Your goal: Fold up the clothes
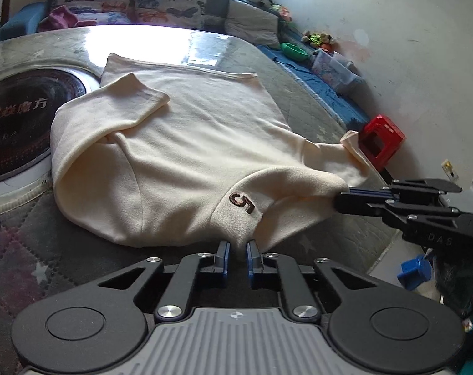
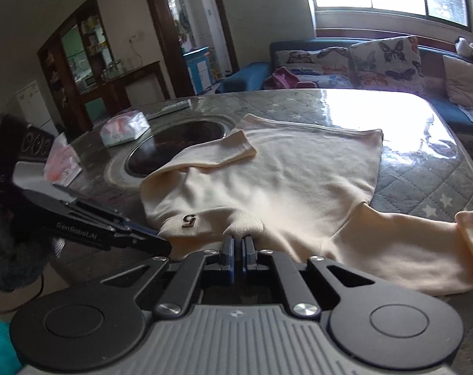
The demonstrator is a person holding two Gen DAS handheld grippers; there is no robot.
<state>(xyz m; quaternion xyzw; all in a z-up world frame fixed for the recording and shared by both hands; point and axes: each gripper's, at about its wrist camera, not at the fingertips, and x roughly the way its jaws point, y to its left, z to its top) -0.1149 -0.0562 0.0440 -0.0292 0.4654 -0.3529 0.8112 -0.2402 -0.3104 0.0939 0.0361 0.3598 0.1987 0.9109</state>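
Bare quilted worktop (image 2: 424, 184) lies open to the right of and beyond the cream top (image 2: 283, 181); to the left the dark round inset (image 2: 177, 143), a tissue pack (image 2: 124, 129) and a pink packet (image 2: 63, 165) crowd the way

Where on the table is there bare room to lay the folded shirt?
Free: the quilted cover right of the cream shirt, and the glare-lit strip between its hem and the sofa. Crowded: the left side, with the dark round inset, tissue pack and pink packet.

Cream sweater (image 1: 186, 156) with embroidered "5", one sleeve folded across its body.
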